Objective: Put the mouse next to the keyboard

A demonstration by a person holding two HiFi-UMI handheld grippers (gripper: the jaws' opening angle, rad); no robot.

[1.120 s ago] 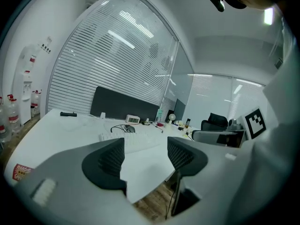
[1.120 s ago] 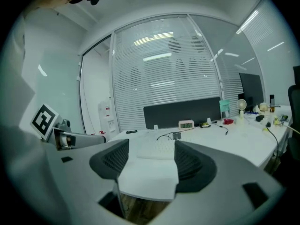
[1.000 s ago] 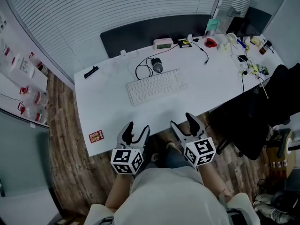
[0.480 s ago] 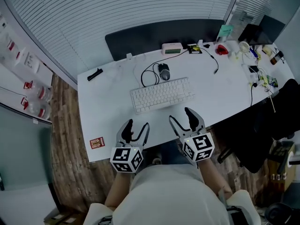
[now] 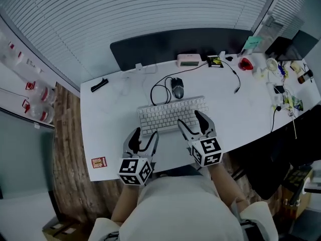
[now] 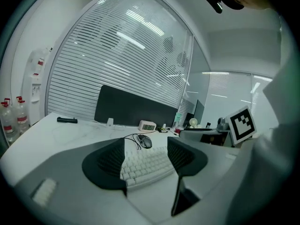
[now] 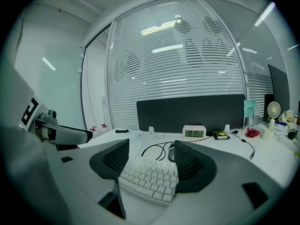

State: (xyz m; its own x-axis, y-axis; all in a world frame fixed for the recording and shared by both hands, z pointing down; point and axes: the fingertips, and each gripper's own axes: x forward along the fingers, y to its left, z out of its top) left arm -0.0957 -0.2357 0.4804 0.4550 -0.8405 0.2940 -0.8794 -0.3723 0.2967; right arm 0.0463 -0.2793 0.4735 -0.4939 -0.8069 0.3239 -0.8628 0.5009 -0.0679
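Note:
A dark wired mouse lies on the white desk just behind the white keyboard, its black cable looping to the left. The left gripper view shows the mouse beyond the keyboard; in the right gripper view the mouse is partly hidden by a jaw. My left gripper hovers open over the desk's near edge, left of the keyboard's front. My right gripper is open above the keyboard's near right part. Nothing is between either pair of jaws.
A small digital clock stands by the dark partition at the back. A black pen-like object lies far left, a red card at the near left corner. Cables and clutter cover the desk's right end.
Both grippers have moved forward from below the desk edge to over the desk, the right one reaching the keyboard. The mouse and keyboard have not shifted on the desk.

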